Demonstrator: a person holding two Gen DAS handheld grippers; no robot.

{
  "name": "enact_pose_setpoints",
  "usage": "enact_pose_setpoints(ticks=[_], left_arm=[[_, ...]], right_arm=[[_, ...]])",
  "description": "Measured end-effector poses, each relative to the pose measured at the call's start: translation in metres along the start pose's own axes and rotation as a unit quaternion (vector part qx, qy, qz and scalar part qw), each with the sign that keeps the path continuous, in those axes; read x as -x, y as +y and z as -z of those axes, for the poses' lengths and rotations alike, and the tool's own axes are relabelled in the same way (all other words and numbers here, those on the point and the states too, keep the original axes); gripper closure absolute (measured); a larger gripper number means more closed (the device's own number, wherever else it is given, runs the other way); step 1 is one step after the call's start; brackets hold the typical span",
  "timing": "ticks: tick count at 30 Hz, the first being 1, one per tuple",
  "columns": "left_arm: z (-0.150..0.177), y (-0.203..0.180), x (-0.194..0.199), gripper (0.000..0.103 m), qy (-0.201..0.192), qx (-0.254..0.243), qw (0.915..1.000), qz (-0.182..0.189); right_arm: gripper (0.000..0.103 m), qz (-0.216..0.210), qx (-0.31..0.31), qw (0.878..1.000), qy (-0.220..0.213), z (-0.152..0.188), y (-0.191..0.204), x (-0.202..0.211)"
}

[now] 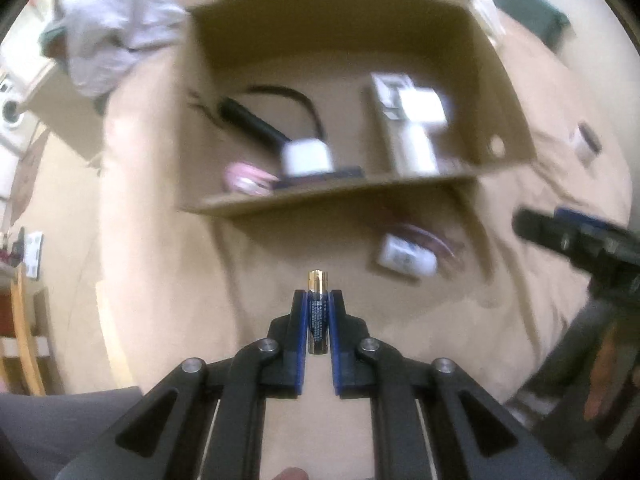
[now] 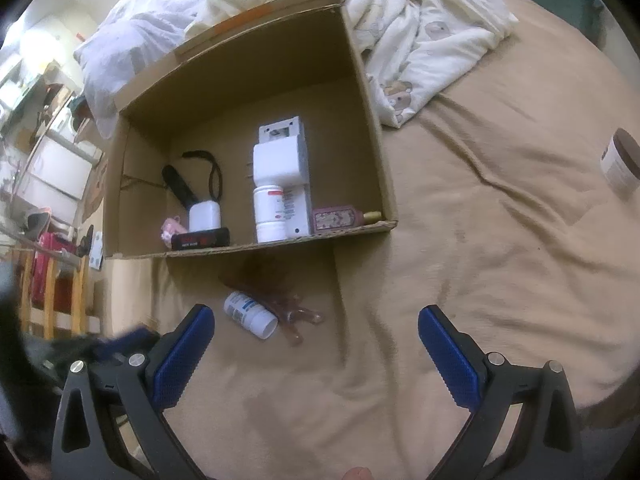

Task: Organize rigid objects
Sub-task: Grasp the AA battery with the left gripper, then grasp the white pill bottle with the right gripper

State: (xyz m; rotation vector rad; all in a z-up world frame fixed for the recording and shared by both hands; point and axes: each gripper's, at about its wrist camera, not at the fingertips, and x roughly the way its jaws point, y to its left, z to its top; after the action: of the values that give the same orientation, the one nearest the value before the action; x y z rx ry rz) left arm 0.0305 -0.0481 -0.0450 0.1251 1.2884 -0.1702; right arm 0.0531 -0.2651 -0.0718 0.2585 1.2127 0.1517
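On the bed: tan bedsheet (image 2: 480,240), soft and creased, carries an open cardboard box (image 2: 372,128) with its low front wall toward both tools
Left tool: left tool (image 1: 319,300) pressed onto a battery (image 1: 318,318), a slim dark cylinder with a gold end, gripped by its sides between the blue pads
Battery axis: long axis runs forward along the fingers, gold end poking out ahead toward the box
Key relation: box lies straight ahead of the left tool, its front wall between the battery and the box floor; I judge the battery must clear that wall to go in
Right tool: right tool (image 2: 316,340) spread wide and holding nothing, low over the sheet
Nearer hand: white pill bottle (image 2: 251,314) lies on its side just ahead of the right tool's left finger, outside the box, touching some clear reddish tubes (image 2: 294,312)
Inside the box: black torch with strap (image 2: 180,188), white adapter (image 2: 205,216), tall white bottle (image 2: 271,216), pink flask (image 2: 338,219), all hard and smooth
Far right: brown-lidded jar (image 2: 620,164) well apart on the sheet
Blur: left view is smeared, so fine detail is unclear
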Motion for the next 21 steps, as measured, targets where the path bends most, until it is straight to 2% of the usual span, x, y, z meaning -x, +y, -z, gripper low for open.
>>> enact_pose_setpoints(ticks=[6, 12, 14, 16, 17, 18, 19, 21], left_arm=[[-0.002, 0.025, 0.013, 0.094, -0.013, 0.019, 0.9997, -0.004], [-0.004, 0.042, -0.002, 0.094, -0.013, 0.051, 0.9986, 0.003], [-0.003, 0.044, -0.005, 0.094, -0.011, 0.063, 0.9979, 0.008], [-0.004, 0.048, -0.005, 0.094, -0.010, 0.074, 0.9971, 0.012], [-0.006, 0.050, -0.004, 0.094, -0.011, 0.078, 0.9968, 0.013], [-0.005, 0.051, -0.003, 0.094, -0.012, 0.080, 0.9966, 0.013], [-0.006, 0.052, -0.003, 0.094, -0.013, 0.083, 0.9964, 0.014], [-0.005, 0.053, -0.003, 0.094, -0.012, 0.085, 0.9961, 0.017]], right_arm=[[0.000, -0.002, 0.009, 1.000, 0.018, 0.004, 0.005, -0.008], [0.000, 0.013, 0.033, 0.998, 0.044, 0.015, 0.016, -0.019], [0.000, -0.008, 0.018, 0.998, 0.057, 0.018, 0.017, -0.022], [0.000, -0.056, -0.032, 0.994, 0.083, 0.022, 0.014, -0.029], [0.000, -0.091, -0.068, 0.988, 0.102, 0.024, 0.011, -0.036], [0.003, -0.118, -0.099, 0.981, 0.117, 0.027, 0.010, -0.042], [0.013, -0.132, -0.120, 0.976, 0.125, 0.029, 0.010, -0.048], [0.019, -0.133, -0.149, 0.970, 0.137, 0.029, 0.012, -0.059]])
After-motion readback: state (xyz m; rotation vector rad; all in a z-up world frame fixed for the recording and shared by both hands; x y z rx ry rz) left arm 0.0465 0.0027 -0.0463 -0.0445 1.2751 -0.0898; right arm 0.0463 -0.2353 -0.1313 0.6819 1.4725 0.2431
